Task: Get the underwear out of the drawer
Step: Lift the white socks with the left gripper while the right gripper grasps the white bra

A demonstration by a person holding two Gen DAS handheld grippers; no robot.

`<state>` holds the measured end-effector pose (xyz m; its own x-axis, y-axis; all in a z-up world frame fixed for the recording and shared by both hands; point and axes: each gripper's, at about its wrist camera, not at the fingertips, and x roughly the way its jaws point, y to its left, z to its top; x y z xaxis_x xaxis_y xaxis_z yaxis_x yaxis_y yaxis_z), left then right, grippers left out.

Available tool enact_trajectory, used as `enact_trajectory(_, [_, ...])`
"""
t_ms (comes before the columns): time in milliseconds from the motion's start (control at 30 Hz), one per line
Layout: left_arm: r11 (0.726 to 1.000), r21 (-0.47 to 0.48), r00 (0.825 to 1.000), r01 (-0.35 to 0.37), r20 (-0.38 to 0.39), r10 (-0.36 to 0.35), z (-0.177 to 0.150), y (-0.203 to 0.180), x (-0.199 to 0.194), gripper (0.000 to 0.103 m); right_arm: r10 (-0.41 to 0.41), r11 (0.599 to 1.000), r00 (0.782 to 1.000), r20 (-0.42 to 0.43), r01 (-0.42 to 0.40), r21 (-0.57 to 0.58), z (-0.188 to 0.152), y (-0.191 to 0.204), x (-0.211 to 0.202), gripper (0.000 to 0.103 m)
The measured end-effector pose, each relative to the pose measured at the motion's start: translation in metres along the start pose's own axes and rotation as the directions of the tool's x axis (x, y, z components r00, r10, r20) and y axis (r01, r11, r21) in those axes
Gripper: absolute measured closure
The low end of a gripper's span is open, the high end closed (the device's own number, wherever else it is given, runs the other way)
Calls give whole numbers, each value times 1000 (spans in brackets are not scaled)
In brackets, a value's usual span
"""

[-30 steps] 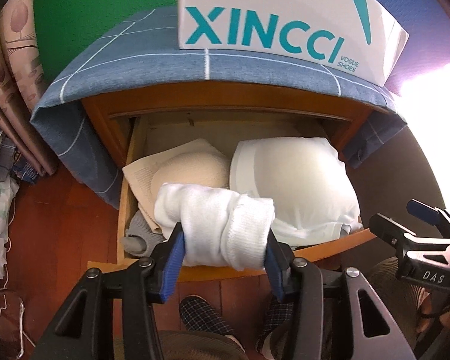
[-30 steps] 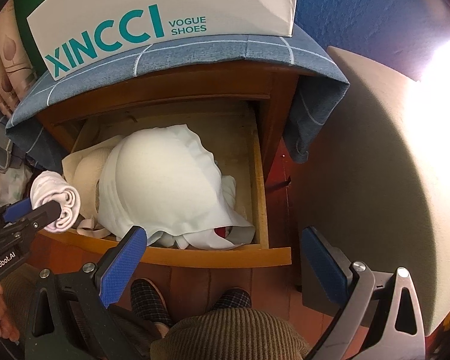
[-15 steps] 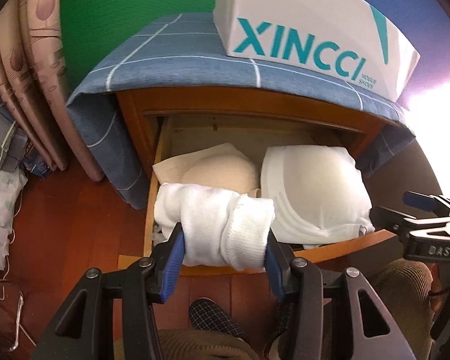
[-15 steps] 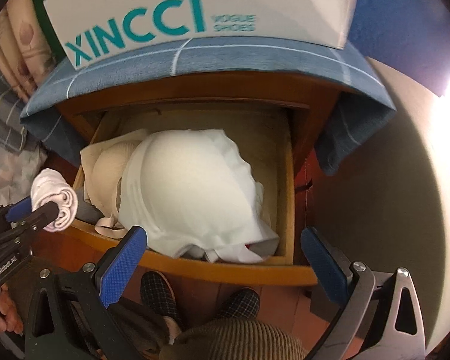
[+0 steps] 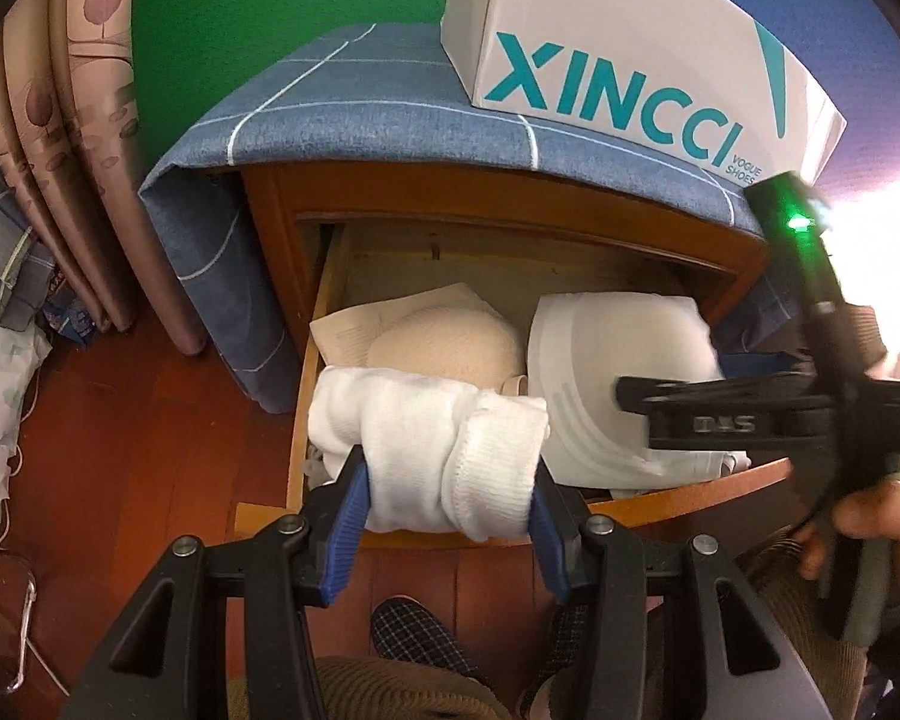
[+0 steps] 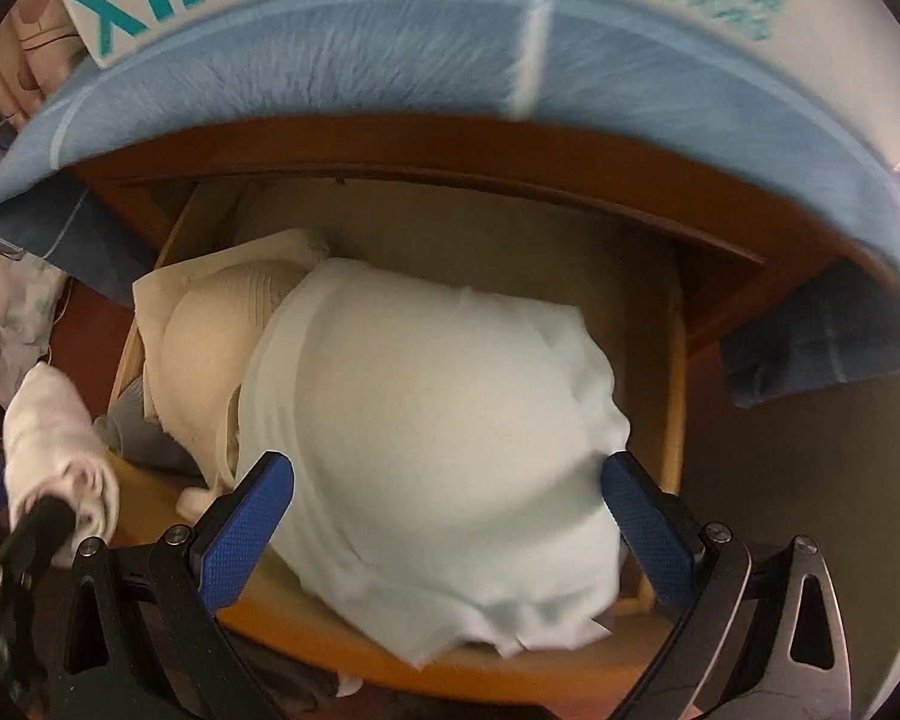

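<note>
White underwear [image 6: 438, 438] lies heaped in the open drawer [image 5: 678, 501]. Left gripper [image 5: 447, 516] clamps a rolled sock [image 5: 432, 450]; right gripper [image 6: 444, 516] straddles the underwear, jaws apart. Risk: loose folds slipping out, or the beige garment [image 6: 210, 354] dragging along.

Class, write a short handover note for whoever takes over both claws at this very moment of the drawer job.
Left claw: shut on the white rolled bundle, held over the drawer's front edge.
Right claw: open, straddling the white padded garment in the drawer, pads not pressing.
Beige garment lies beside it, untouched.
Done: the bundle is lifted.
Left: grip the white garment, lift it, then the beige one.
</note>
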<state>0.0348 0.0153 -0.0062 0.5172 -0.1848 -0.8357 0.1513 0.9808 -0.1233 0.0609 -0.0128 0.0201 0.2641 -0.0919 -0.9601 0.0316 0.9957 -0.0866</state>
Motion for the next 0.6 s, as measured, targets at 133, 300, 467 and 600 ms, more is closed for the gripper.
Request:
enact_trajectory(133, [1000,-3,1000,0,0,0,0,1,1,54,-13,1000,998,-54,13,-9,4,8,22,1])
enact_trajectory(300, [1000,-10,1000,3,-4,-3,0,3,2,54,-33,999,994,-100,32,-17,11,14,39,1])
enact_trajectory(467, [1000,-20,1000,3,-4,-3,0,6,2,54,-9,1000,993,-115,8,-8,10,11,43,34])
enact_trajectory(600, [1000,-11,1000,-6,-7,6,0,4,4,54,18,1000,994,-106,-16,27,5,-1,36,55])
